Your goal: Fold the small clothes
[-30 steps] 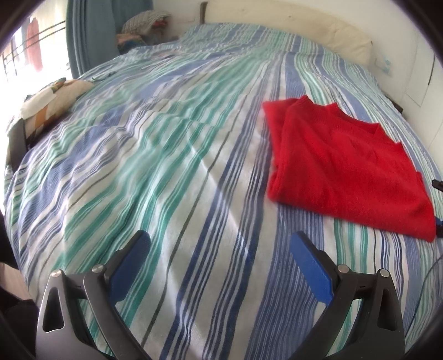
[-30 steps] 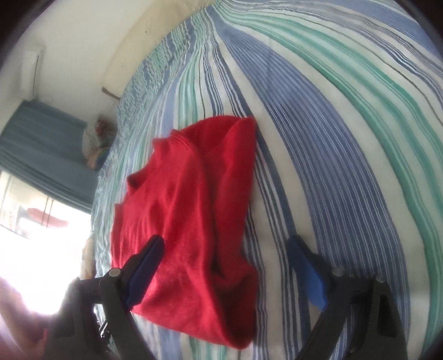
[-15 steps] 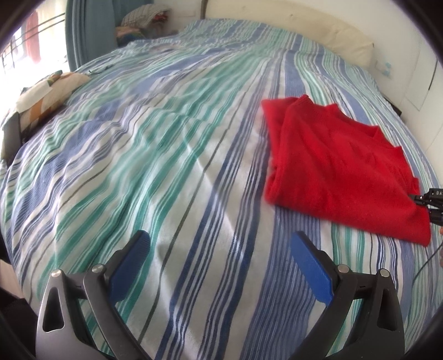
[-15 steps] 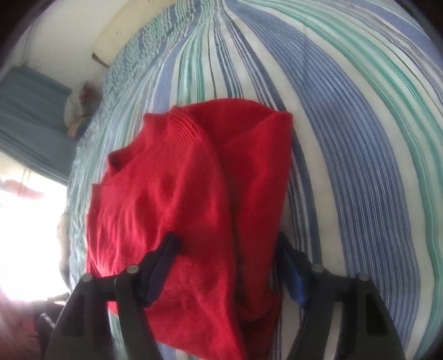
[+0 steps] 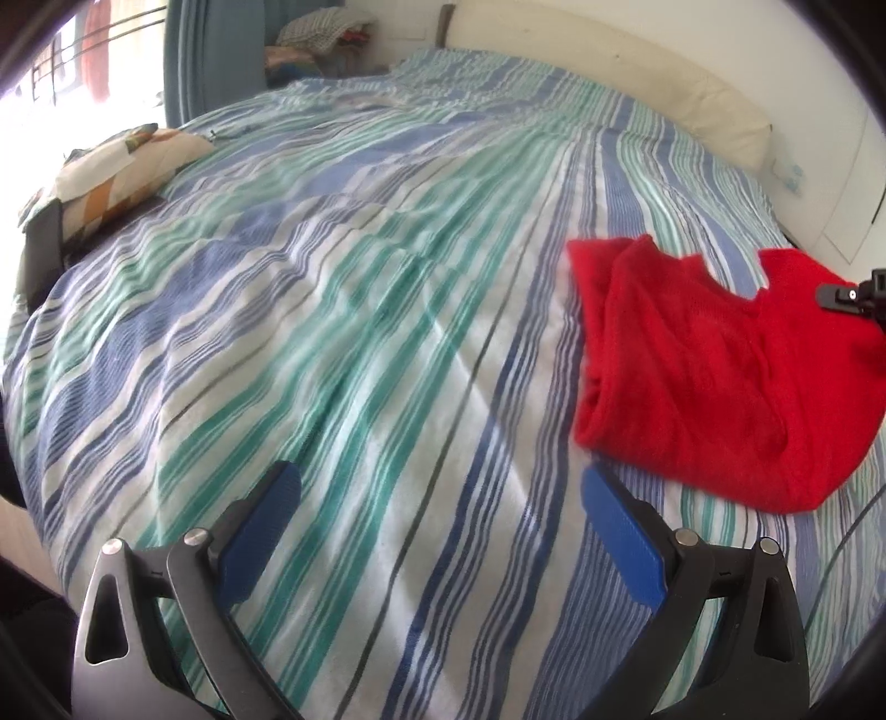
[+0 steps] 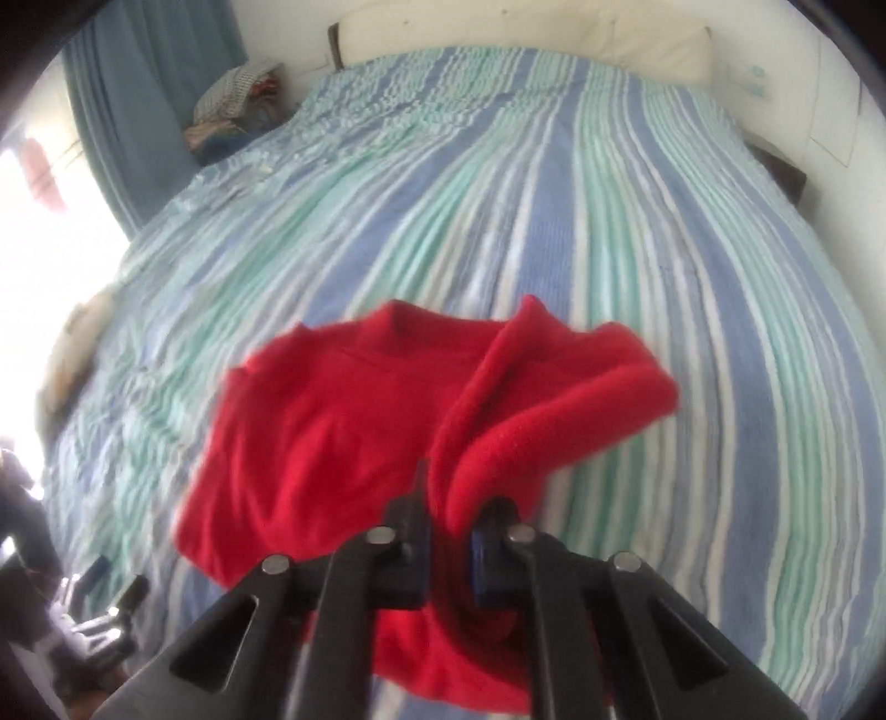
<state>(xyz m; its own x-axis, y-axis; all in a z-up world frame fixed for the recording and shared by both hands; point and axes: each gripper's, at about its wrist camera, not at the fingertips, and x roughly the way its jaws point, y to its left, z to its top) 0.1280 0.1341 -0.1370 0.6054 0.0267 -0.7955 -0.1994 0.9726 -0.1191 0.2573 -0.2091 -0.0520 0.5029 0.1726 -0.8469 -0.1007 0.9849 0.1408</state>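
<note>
At the near edge of the bed, the right gripper (image 6: 447, 531), black-framed with blue pads, is clamped on a raised fold of the red knitted sweater (image 6: 343, 432); jaws nearly together, cloth bunched between them. The lifted fold curls over to the right, its free edge hanging above the blue, green and white striped bedspread (image 6: 637, 232). The rest of the sweater lies flat to the left, neckline toward the headboard. Wide bare bedspread runs ahead to the cream padded headboard (image 6: 526, 27). Right wrist view is motion-blurred; lower sweater hem hidden behind the gripper frame. Left gripper (image 5: 440, 512) hovers low over the bedspread (image 5: 332, 332) with jaws spread wide, nothing between them, sweater (image 5: 692, 376) just beyond its right pad (image 5: 620, 537), apart from it. Open striped cloth lies to its front and left. A patterned cream cushion (image 5: 122, 166) sits at the far left edge. At frame right, the right gripper's black tip (image 5: 853, 296) shows against the lifted red fold, cut off by the frame.
</note>
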